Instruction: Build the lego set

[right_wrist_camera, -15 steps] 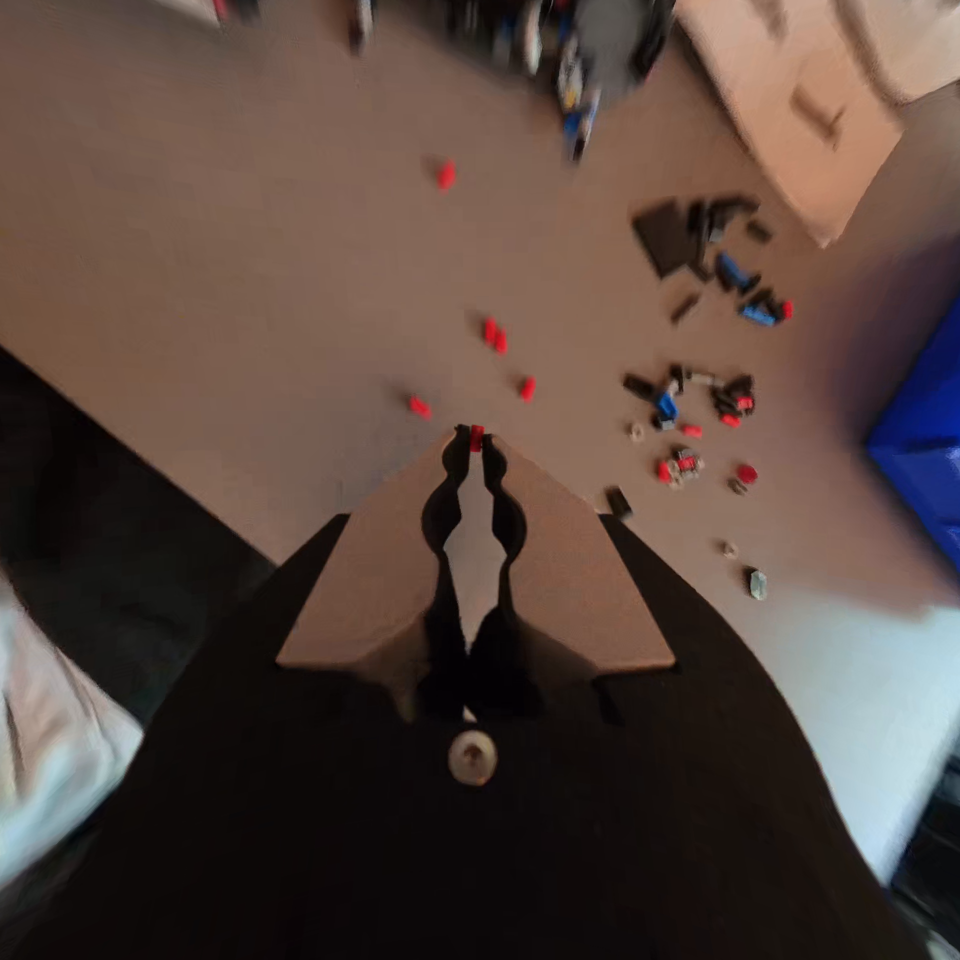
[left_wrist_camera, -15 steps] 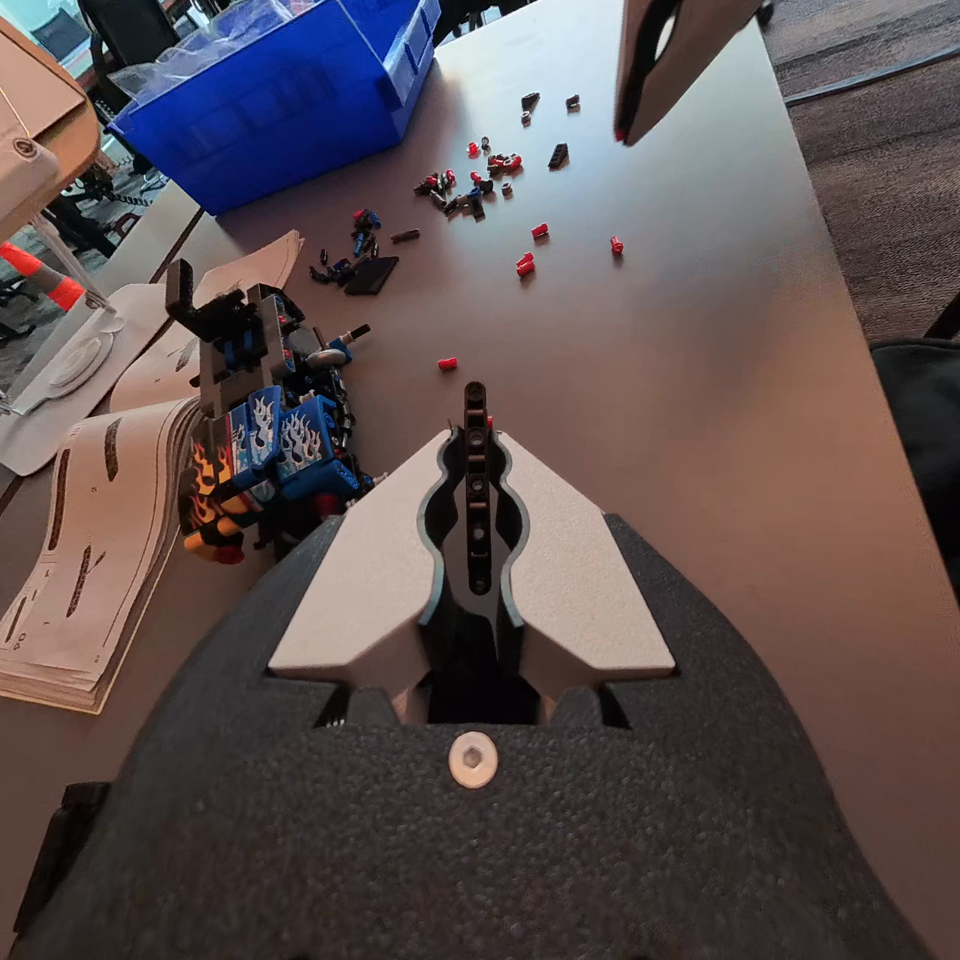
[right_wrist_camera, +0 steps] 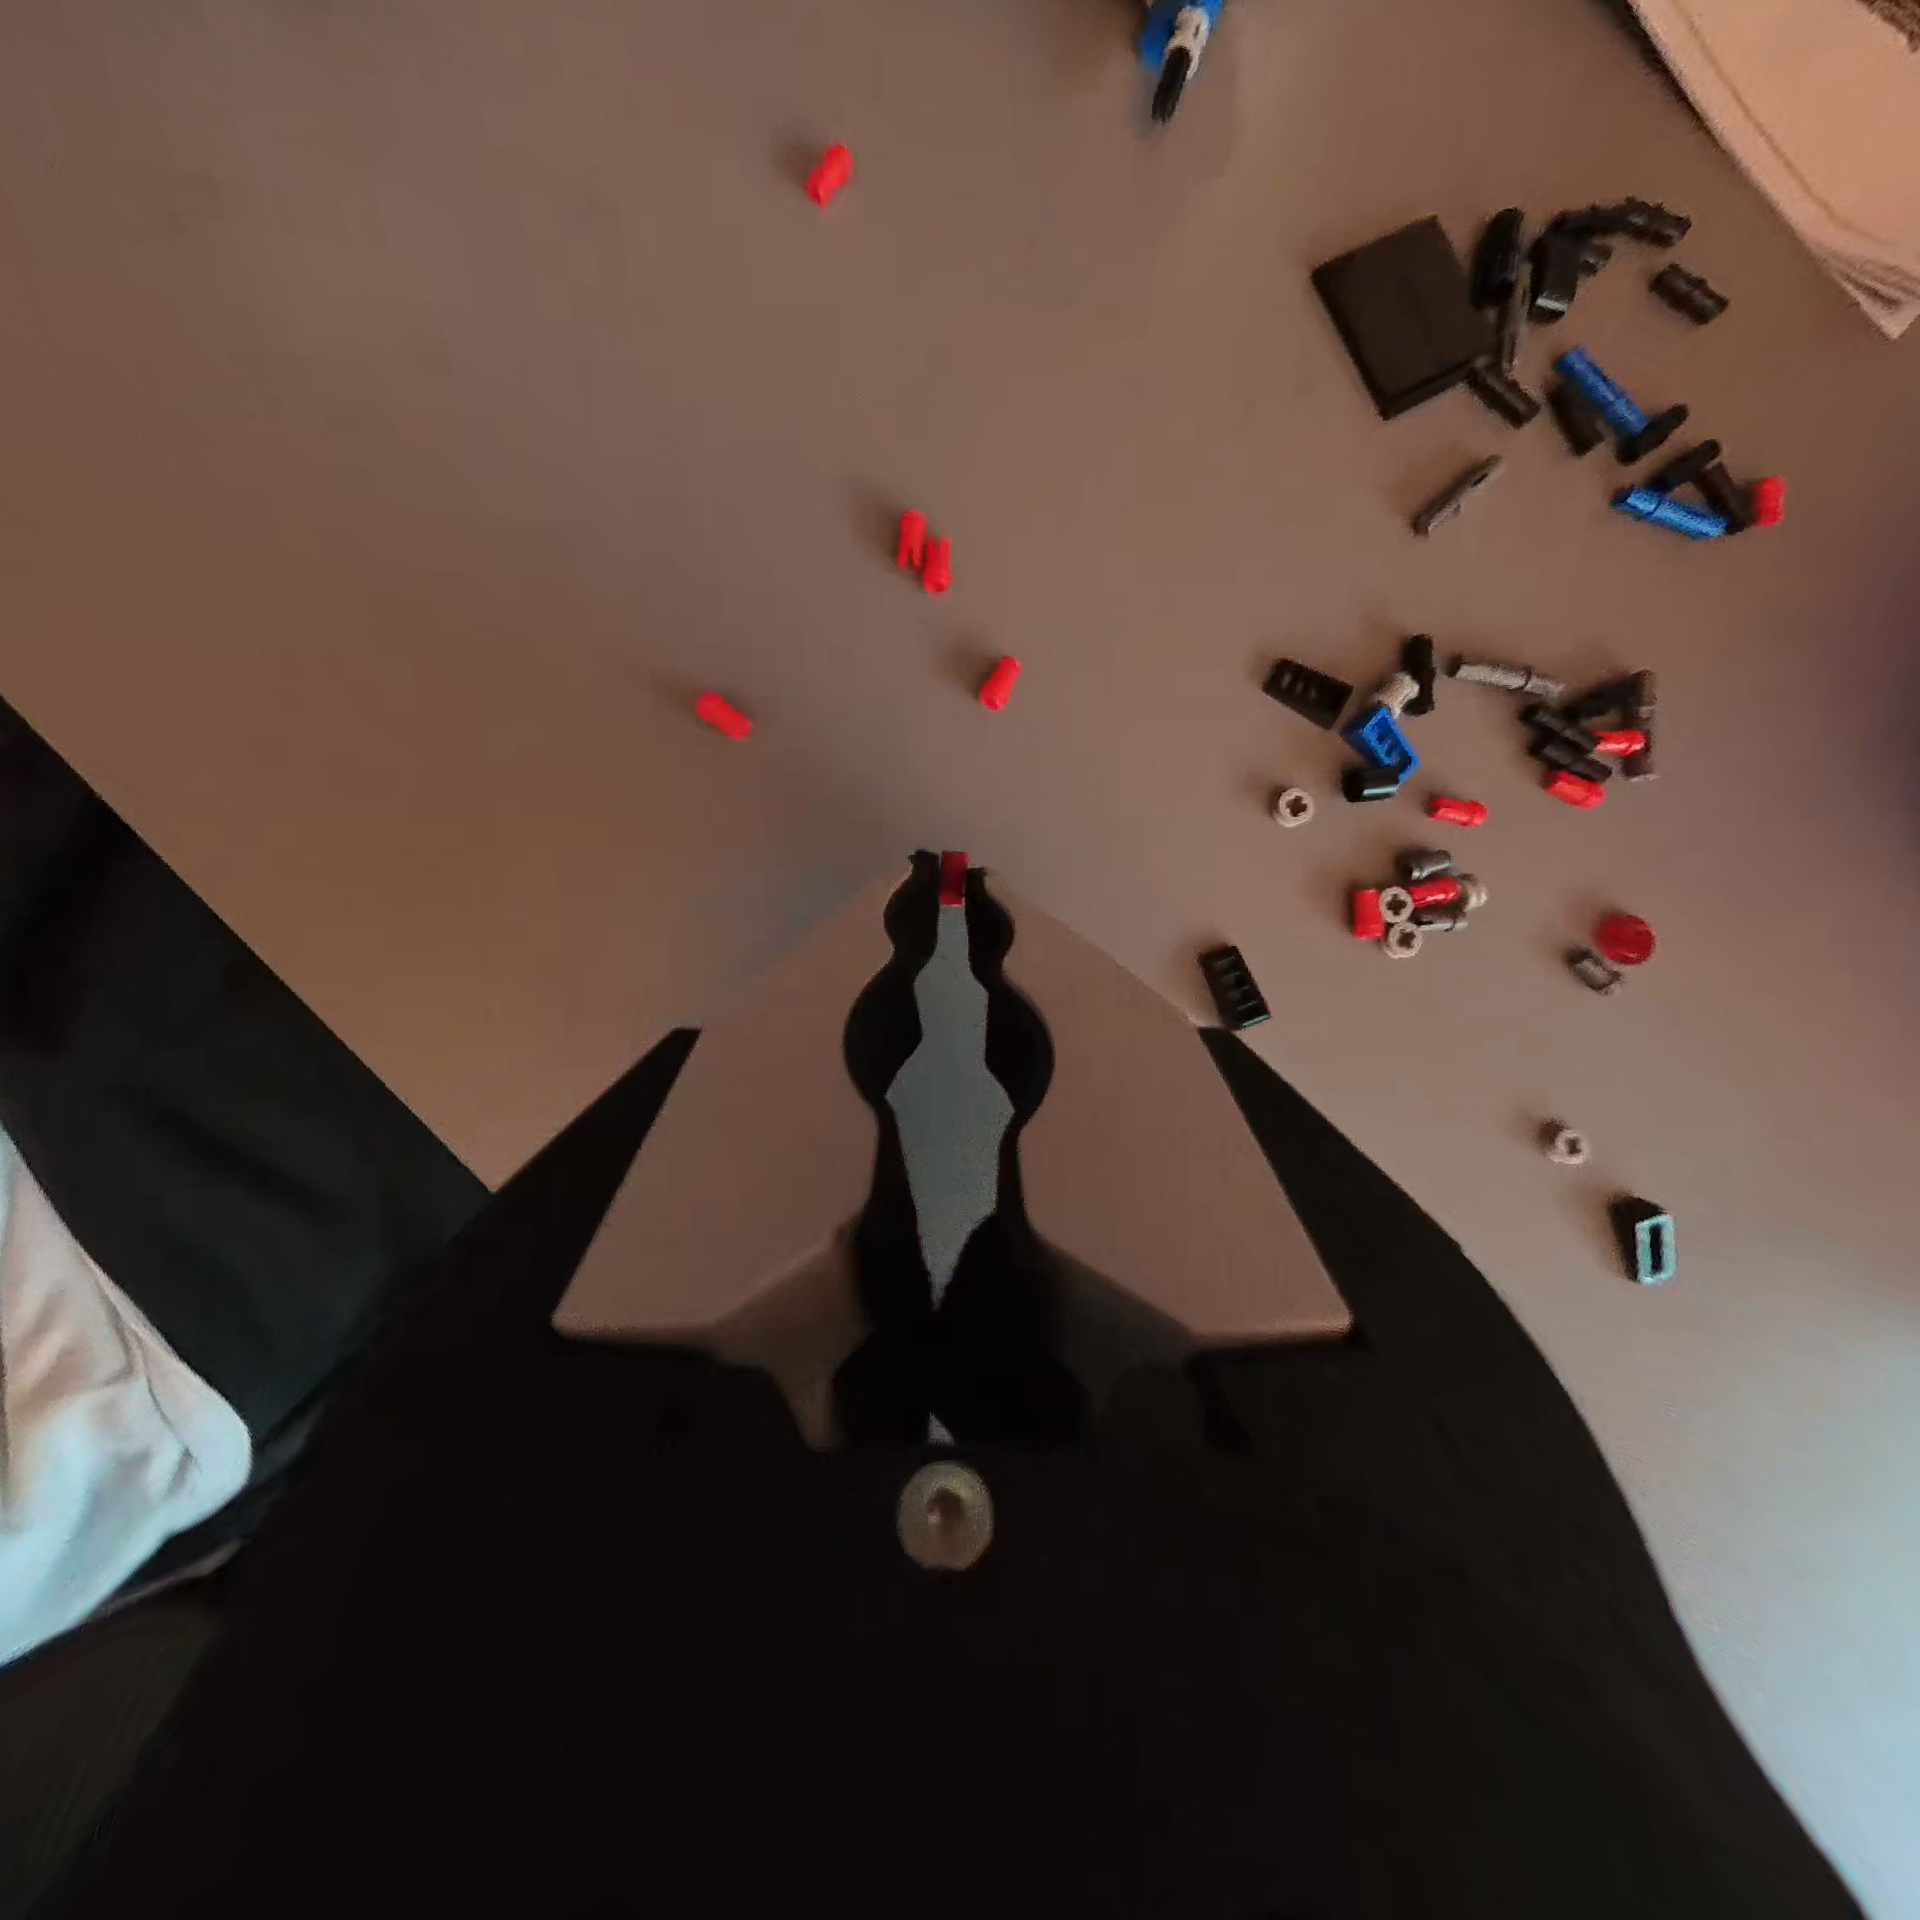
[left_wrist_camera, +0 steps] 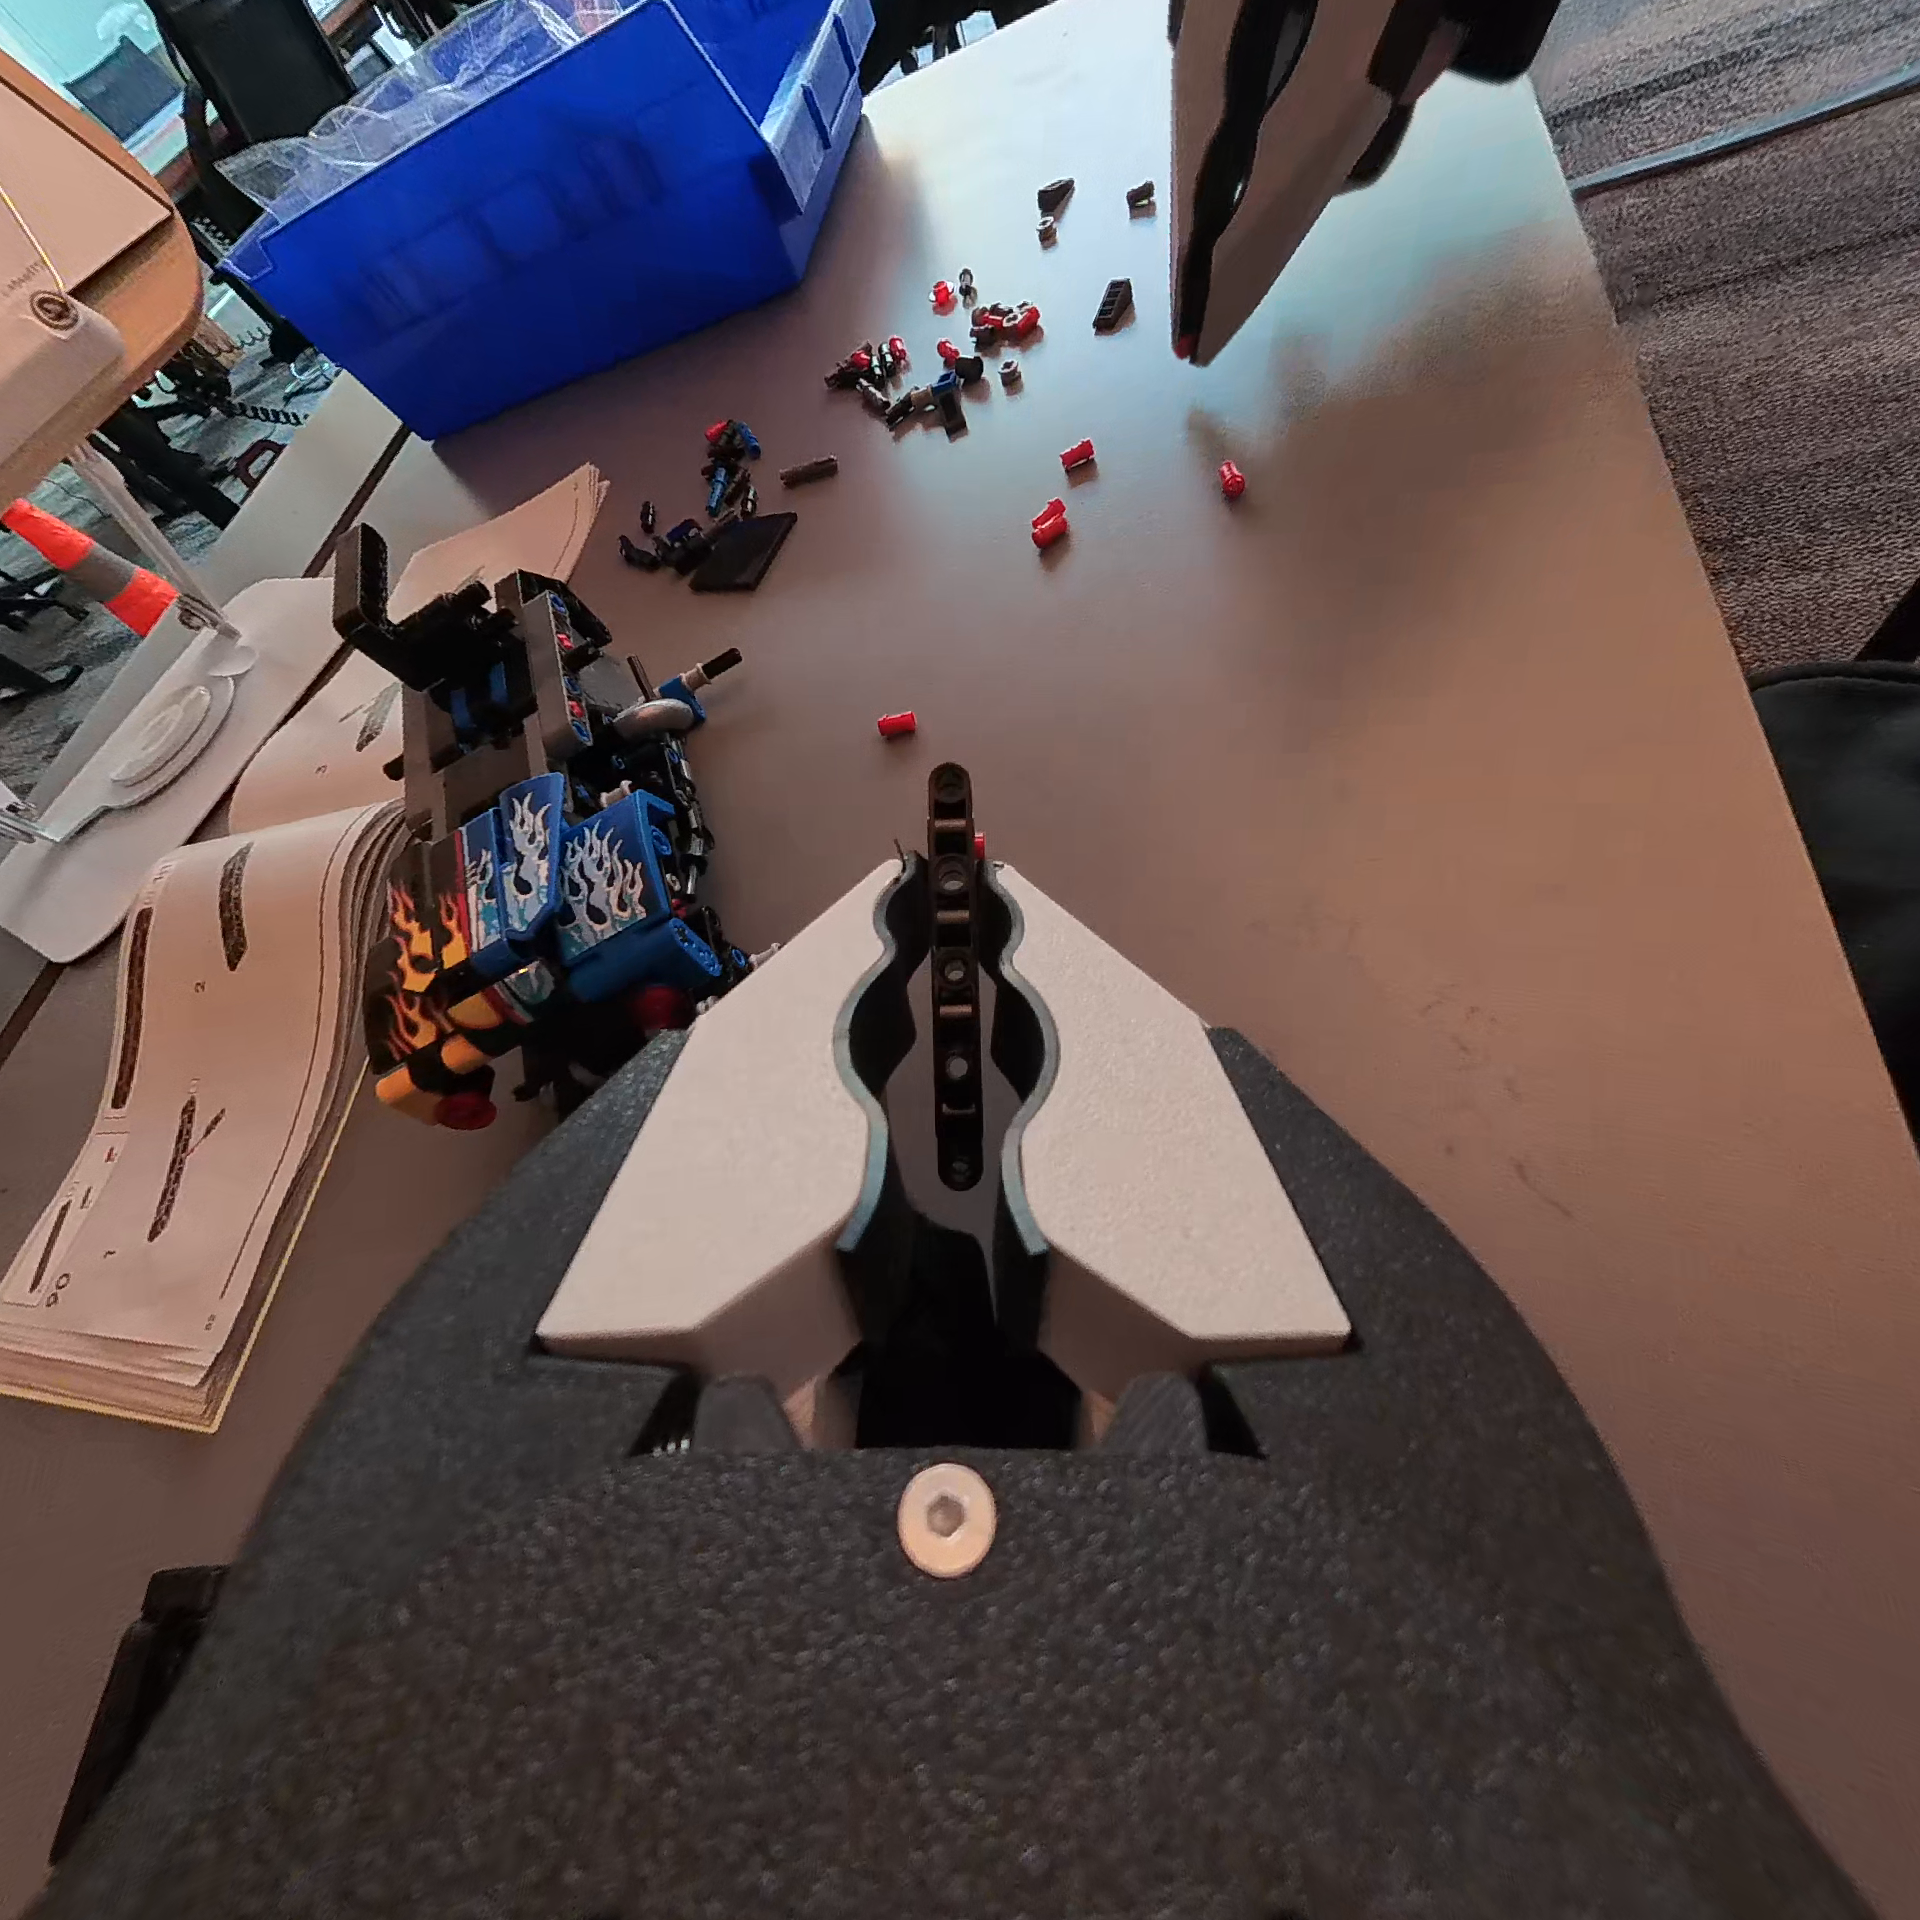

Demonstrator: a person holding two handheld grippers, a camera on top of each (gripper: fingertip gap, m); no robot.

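Note:
My left gripper (left_wrist_camera: 948, 868) is shut on a long black beam with holes (left_wrist_camera: 948, 821), which sticks out past the fingertips above the table. A red pin shows in the beam's side near the tips. My right gripper (right_wrist_camera: 951, 878) is shut on a small red pin (right_wrist_camera: 953, 878) held above the table; it also shows in the left wrist view (left_wrist_camera: 1184, 348) at the far right. The partly built blue flame-patterned model (left_wrist_camera: 540, 862) lies to the left of my left gripper. Loose red pins (right_wrist_camera: 923, 551) lie ahead of the right gripper.
A blue bin (left_wrist_camera: 540, 208) stands at the far left of the table (left_wrist_camera: 1403, 935). An open instruction booklet (left_wrist_camera: 156, 1091) lies left of the model. Small black, blue and red parts (right_wrist_camera: 1558, 727) are scattered on the table. The table edge runs along the right; carpet lies beyond. My right fingertips sit around 20 cm from my left ones.
The right gripper has come lower and closer to the table with the red pin in it. The left gripper and its beam have stayed put.

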